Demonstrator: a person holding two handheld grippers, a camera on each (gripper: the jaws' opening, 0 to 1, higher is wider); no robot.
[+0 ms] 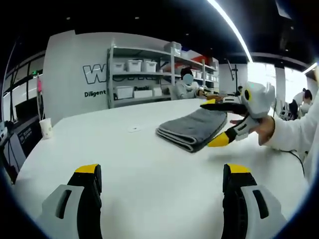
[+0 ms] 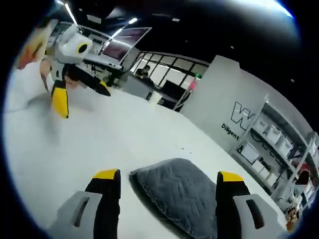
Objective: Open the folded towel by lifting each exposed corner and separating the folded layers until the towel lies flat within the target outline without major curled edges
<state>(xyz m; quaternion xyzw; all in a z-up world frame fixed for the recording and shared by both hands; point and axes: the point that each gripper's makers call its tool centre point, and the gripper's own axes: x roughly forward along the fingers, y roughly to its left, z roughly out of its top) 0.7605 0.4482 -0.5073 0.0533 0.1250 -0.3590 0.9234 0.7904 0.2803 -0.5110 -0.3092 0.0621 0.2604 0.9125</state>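
Both tools, left tool [image 1: 162,181] and right tool [image 2: 169,190], jaws apart, near folded grey towel [image 2: 177,194] on white table [image 1: 149,164].

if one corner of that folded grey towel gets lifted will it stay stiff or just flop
The folded grey quilted towel will probably flop: its layers sag softly with rounded folds. It looks thick and plush, so likely some drag on the white table rather than sliding freely. The right tongs stand open around it.

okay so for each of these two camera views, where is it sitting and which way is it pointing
Left gripper view: rides the left gripper, facing across the white table at the folded grey towel; the right gripper and the person's hand enter from the right.
Right gripper view: rides the right gripper, jaws flanking the towel; left gripper beyond.
Shared: towel, table, both grippers.
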